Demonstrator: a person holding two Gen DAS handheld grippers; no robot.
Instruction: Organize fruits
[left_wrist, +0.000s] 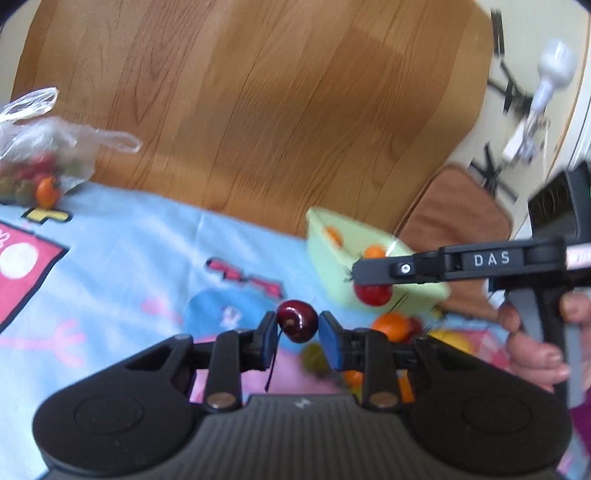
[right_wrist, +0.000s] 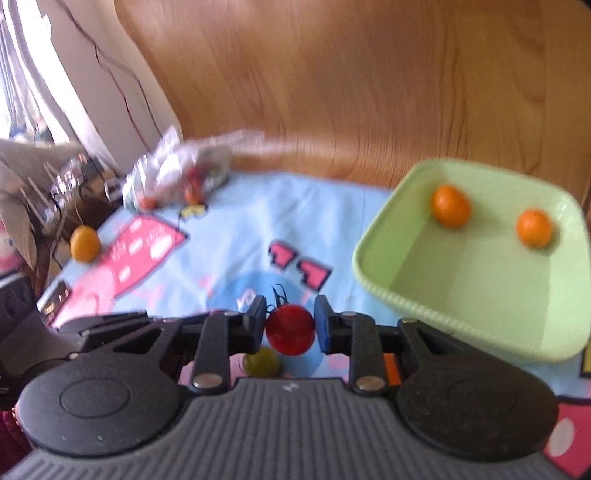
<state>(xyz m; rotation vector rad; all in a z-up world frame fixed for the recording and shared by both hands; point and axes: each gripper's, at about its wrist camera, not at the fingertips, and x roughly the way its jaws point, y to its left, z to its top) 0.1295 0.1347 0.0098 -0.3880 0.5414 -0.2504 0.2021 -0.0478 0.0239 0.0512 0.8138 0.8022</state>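
A dark cherry (left_wrist: 297, 320) is clamped by the left gripper (left_wrist: 297, 330); a red tomato (right_wrist: 290, 329) is clamped by the right gripper (right_wrist: 290, 322); both are judged light, soft and easily bruised, best held gently across the widest part.

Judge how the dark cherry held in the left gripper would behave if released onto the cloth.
The cherry looks round and glossy, so it would probably roll. The left gripper pinches it only at its sides, so it may slip. Its thin hanging stem could limit rolling slightly.
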